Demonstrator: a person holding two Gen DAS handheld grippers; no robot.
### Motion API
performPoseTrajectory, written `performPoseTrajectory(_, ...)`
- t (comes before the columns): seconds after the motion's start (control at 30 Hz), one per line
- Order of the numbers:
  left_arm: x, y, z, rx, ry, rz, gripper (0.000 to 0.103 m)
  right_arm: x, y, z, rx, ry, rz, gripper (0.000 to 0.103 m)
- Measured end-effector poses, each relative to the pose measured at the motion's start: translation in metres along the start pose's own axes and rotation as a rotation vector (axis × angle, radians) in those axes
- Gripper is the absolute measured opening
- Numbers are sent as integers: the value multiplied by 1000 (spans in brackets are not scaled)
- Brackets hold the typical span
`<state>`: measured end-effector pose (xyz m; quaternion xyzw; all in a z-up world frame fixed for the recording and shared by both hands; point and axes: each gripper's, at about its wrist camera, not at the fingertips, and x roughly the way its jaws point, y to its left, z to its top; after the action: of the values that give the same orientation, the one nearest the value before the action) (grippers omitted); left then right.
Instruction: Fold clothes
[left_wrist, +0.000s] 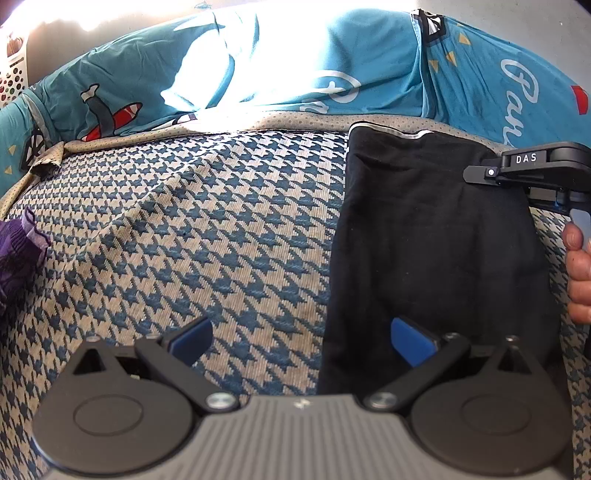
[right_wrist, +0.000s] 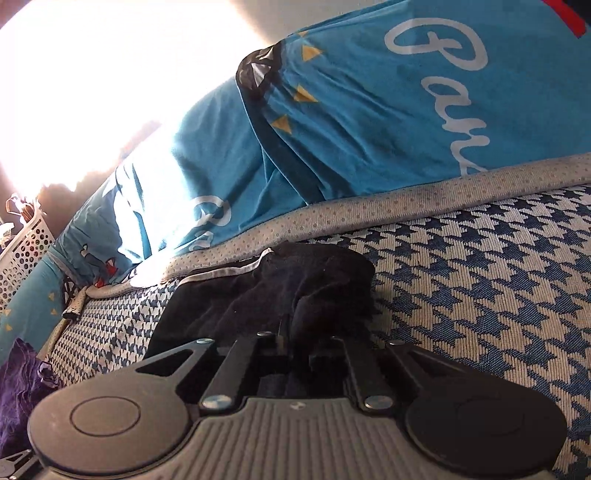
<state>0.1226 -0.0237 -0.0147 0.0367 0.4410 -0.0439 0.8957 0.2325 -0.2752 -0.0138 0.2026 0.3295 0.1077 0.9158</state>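
Note:
A black garment (left_wrist: 436, 240) with a thin white edge lies as a long folded strip on the houndstooth bed cover (left_wrist: 207, 236). My left gripper (left_wrist: 301, 338) is open and empty, just above the cover, with its right blue pad (left_wrist: 410, 339) over the garment's near left edge. My right gripper (left_wrist: 480, 173) reaches in from the right at the garment's far right corner. In the right wrist view it (right_wrist: 295, 336) is shut on bunched black cloth (right_wrist: 314, 288) of that garment.
Teal printed pillows (left_wrist: 332, 62) line the far side of the bed. Purple clothing (left_wrist: 14, 254) lies at the left edge. A white perforated basket (right_wrist: 22, 243) stands beyond the bed at far left. Bright glare washes out the upper left.

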Motion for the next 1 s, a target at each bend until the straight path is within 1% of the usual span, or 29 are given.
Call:
performPoseTrajectory(0.23, -3, -4, 0, 12, -17, 8, 103, -12, 4, 4, -28, -44, -52, 7)
performPoseTrajectory(0.43, -5, -13, -1, 35, -17, 1, 103, -30, -7, 10, -8, -90, -96, 7)
performPoseTrajectory(0.7, -11, -23, -2, 60, -30, -18, 103, -63, -42, 17, 48, -142, -195, 7)
performPoseTrajectory(0.9, -15, -30, -4, 80, -34, -26, 103, -94, -84, 19, 130, -180, -302, 7)
performPoseTrajectory(1.0, -16, -34, -4, 89, -35, -30, 103, -111, -102, 19, 164, -203, -372, 7)
